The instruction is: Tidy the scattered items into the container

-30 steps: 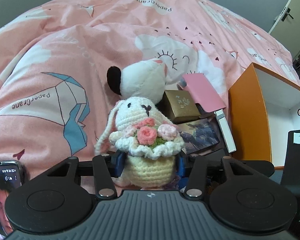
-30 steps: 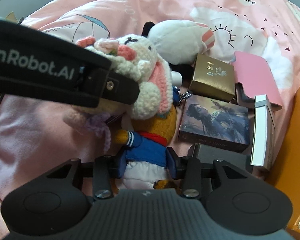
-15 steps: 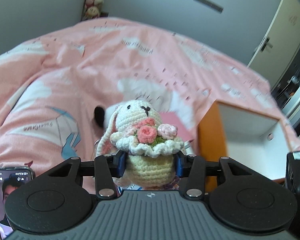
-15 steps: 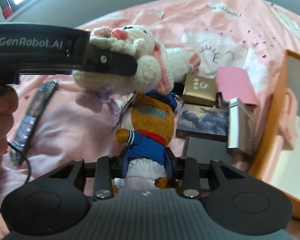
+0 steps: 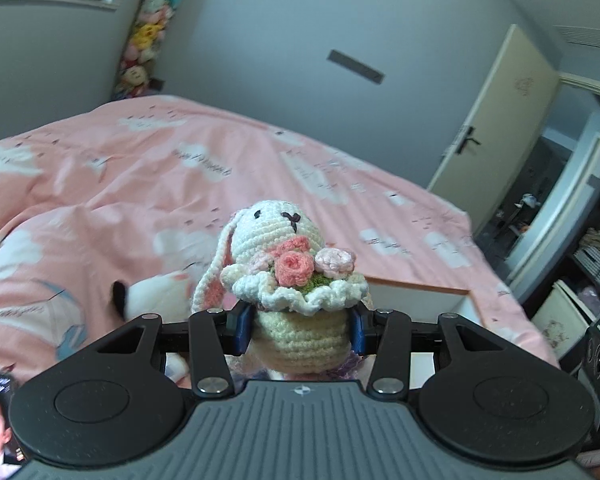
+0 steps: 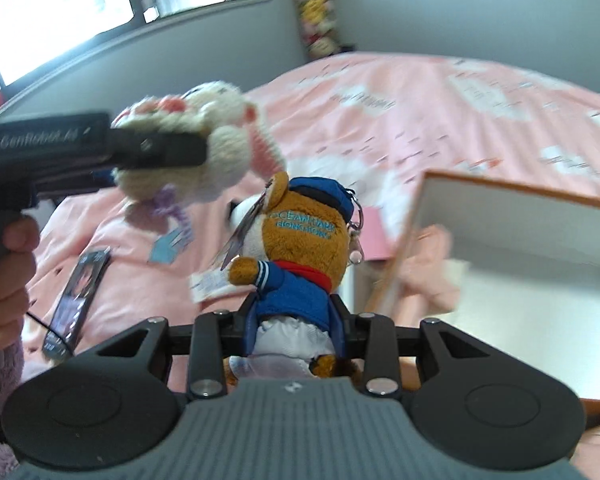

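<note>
The left gripper [image 5: 300,330] clamped the crocheted rabbit [image 5: 290,276]; the right gripper [image 6: 296,330] clamped the sailor bear [image 6: 300,256], both aloft near the orange-rimmed box [image 6: 520,200]. Soft bodies might slip, or the toys might collide.

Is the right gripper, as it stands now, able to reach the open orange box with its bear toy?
Probably yes. The right gripper is shut on the bear toy, and the orange box lies open just to its right, with nothing seen between them.
</note>
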`<state>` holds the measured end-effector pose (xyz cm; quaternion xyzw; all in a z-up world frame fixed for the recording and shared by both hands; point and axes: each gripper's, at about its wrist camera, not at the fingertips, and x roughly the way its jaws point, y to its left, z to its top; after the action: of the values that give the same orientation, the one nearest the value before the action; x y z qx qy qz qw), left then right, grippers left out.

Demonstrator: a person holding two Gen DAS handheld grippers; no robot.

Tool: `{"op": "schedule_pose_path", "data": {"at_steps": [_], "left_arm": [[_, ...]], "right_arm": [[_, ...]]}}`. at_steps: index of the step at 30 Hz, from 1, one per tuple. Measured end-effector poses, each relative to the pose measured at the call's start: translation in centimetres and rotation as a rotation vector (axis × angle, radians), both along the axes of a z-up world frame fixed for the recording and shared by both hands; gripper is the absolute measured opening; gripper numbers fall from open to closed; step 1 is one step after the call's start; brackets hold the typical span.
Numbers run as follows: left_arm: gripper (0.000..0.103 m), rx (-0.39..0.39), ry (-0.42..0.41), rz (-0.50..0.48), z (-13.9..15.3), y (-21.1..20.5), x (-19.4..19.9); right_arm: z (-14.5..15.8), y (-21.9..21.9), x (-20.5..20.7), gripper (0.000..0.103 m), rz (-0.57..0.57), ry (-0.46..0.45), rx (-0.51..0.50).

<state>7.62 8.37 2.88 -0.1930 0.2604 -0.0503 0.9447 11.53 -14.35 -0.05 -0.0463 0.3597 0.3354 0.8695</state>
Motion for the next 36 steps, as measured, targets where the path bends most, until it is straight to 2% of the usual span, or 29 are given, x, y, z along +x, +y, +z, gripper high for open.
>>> {"op": "schedule_pose_path", "data": {"at_steps": [5,10,17,23,27,33,36], "left_arm": [[0.052,0.003,-0.026,-0.08,0.6,-2.5,1.8],[0.052,-0.021,-0.015,-0.184,-0.1,-5.2,4.5],[0.052,-0.087,0.101,-0.303,-3.8,-9.6,9.4],[0.052,-0.113,0.25,-0.365,-8.4,-12.3,12.5],[0.052,-0.094,0.338,-0.387,-11.4,-14.1,14.3],[0.052,-0.034,0.364,-0.406,-13.2,-16.1,14.8],[0.052,-0.029,0.387,-0.414,-14.1,-16.3,15.1]], "right_arm": [[2.3,-3.7,0.4,0.038,-0.138,-0.072,0.005],[2.6,-7.2,2.5,0.038,-0.245,-0.052,0.044],[0.2,-12.0,6.9,0.038,-0.347,0.135,0.111],[-3.5,-13.6,10.2,0.038,-0.375,0.275,0.043],[-5.6,-14.8,12.3,0.038,-0.391,0.35,0.019],[-8.3,-14.2,14.2,0.038,-0.397,0.429,-0.054],[-9.3,-14.2,14.4,0.038,-0.394,0.461,-0.07]]}}
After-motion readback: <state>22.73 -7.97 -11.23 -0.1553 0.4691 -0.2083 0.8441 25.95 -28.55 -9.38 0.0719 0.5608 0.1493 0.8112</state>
